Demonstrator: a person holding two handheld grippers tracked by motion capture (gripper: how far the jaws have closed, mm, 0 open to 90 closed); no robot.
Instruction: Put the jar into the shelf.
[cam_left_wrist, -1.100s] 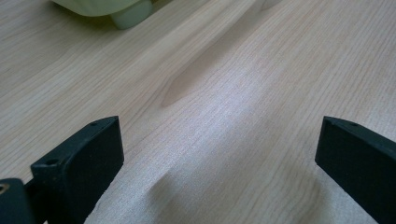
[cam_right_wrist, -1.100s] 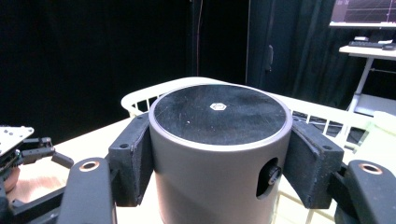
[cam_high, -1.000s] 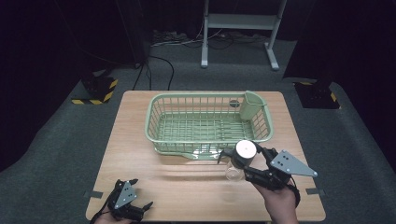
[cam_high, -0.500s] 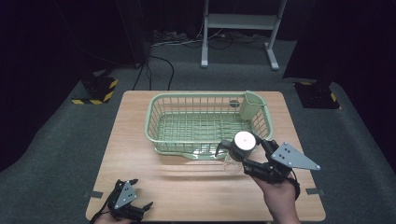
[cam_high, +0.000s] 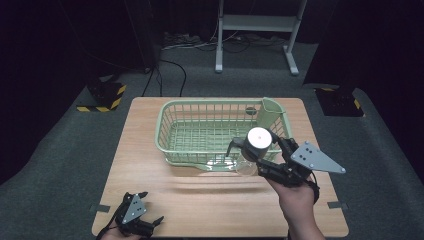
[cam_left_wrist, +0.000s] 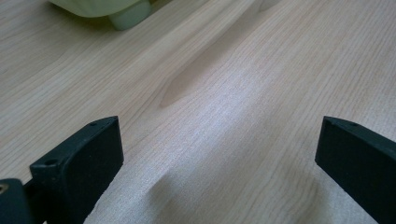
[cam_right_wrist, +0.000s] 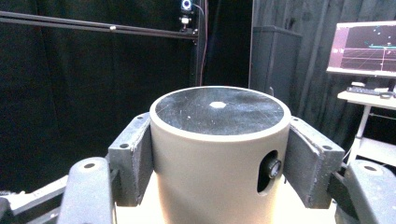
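Observation:
My right gripper (cam_high: 260, 150) is shut on the round grey cap (cam_high: 259, 137) of a clear bottle (cam_high: 246, 167). It holds the bottle tilted above the front right rim of the green wire basket (cam_high: 165, 125). In the right gripper view the cap (cam_right_wrist: 219, 107) sits squeezed between both jaws of the right gripper (cam_right_wrist: 219, 154). My left gripper (cam_high: 135, 216) rests open near the table's front left edge. In the left gripper view its jaws stand wide apart over bare wood with nothing in the left gripper (cam_left_wrist: 217, 135).
The basket has a tall side compartment (cam_high: 270, 112) at its back right corner. One basket foot (cam_left_wrist: 133, 14) is seen ahead of the left gripper. The wooden table (cam_high: 150, 150) stands on grey carpet. A monitor (cam_right_wrist: 362, 49) glows beyond the right gripper.
My right gripper has risen with the bottle and moved a little away from the front edge, toward the basket. The left gripper has stayed put.

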